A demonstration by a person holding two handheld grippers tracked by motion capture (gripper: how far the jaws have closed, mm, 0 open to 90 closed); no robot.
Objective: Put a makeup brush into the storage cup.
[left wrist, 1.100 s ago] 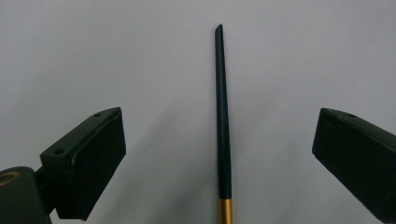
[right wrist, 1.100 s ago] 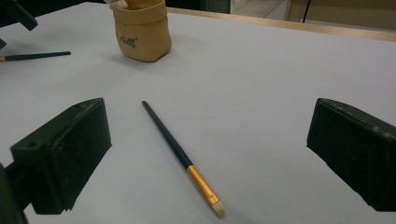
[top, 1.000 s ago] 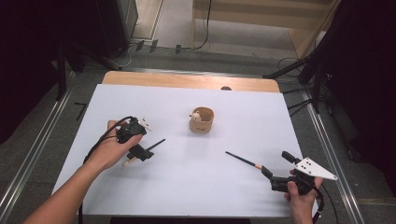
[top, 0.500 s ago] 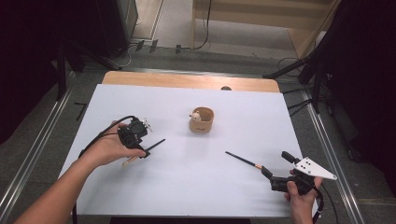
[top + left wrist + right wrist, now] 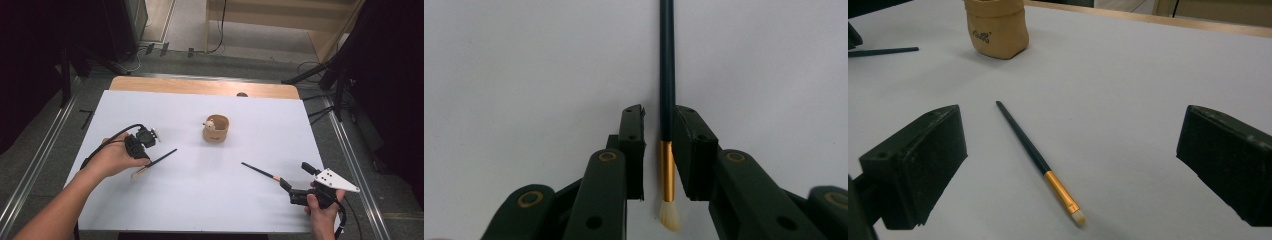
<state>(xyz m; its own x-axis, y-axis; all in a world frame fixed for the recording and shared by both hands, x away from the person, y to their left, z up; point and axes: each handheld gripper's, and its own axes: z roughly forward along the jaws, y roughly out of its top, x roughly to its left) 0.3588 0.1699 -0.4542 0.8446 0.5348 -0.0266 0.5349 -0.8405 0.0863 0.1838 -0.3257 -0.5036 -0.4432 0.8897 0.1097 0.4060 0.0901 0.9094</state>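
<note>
Near the counter's (image 5: 200, 200) front right corner, the right hand-held gripper (image 5: 296, 195) rests wide open and empty, a paintbrush (image 5: 1040, 163) lying just ahead of it. Toward the left edge, the left hand-held gripper (image 5: 659, 150) has just been closing around a second paintbrush (image 5: 667, 100); its jaws almost touch the ferrule. A tan cup (image 5: 216, 129) stands mid-counter.

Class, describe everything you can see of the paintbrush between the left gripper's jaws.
The paintbrush has a thin dark handle, a gold metal ferrule and a short pale tuft. It lies flat on the white table. The left gripper has just been closing around its ferrule; one pad looks to touch it, with a narrow gap on the other side.
</note>
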